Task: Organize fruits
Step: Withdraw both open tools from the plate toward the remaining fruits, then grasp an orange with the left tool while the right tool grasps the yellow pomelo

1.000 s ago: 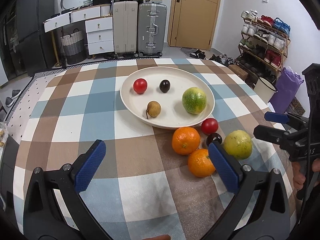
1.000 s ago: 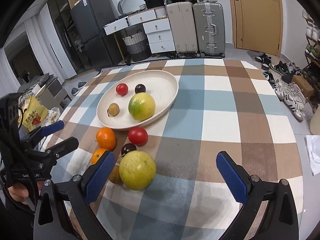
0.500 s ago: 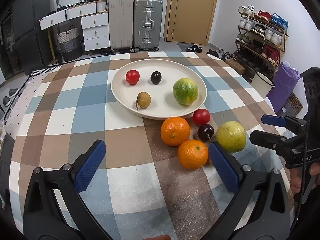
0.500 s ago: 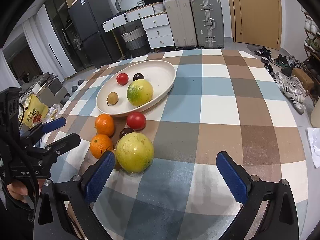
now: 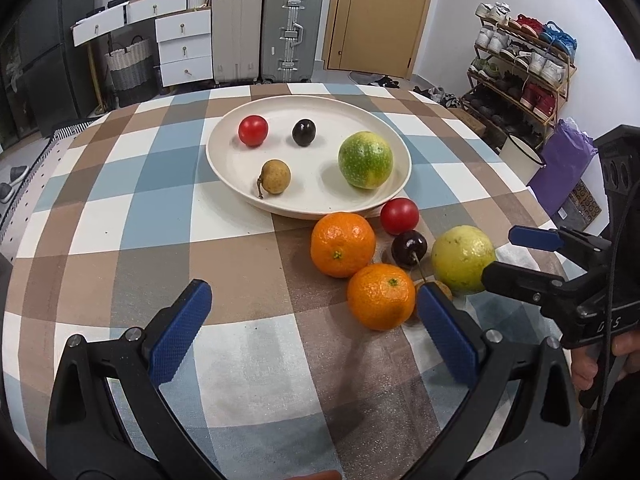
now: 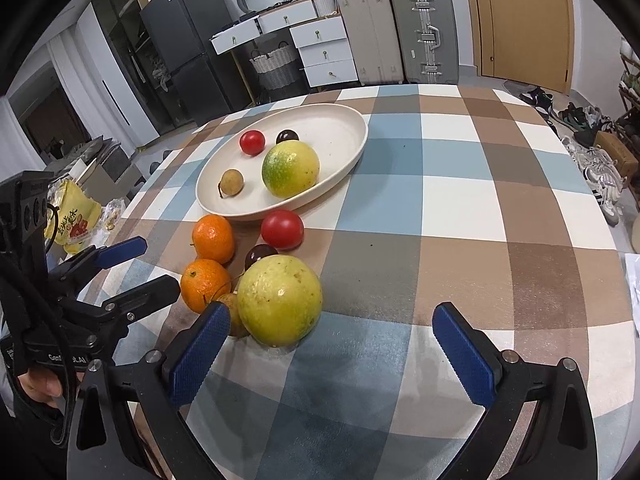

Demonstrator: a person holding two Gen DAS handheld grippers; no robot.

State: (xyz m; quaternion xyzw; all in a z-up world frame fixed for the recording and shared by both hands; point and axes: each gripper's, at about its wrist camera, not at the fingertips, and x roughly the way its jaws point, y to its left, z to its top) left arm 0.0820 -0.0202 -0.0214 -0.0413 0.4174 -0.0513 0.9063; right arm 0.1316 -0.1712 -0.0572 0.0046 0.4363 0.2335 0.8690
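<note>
A round table under a checked cloth of blue, brown and white filled both views, and on its far half sat a wide cream plate. The plate held a green-yellow fruit, a red tomato, a dark plum-like fruit and a small brown longan, all apart from one another. Just beside the plate's near rim lay the loose cluster on the cloth: a large yellow-green guava, two oranges, the farther orange near the rim and the nearer orange close beside it, a second tomato, and a dark cherry with its stem, lying between the tomato and the guava. A small brown fruit, possibly another longan, was mostly hidden behind the guava and the nearer orange. The left gripper hovered over the cloth with its blue pads spread wide and holding nothing, its right pad close beside the nearer orange. The right gripper was likewise spread and empty, the guava sitting just ahead of its left pad.
</note>
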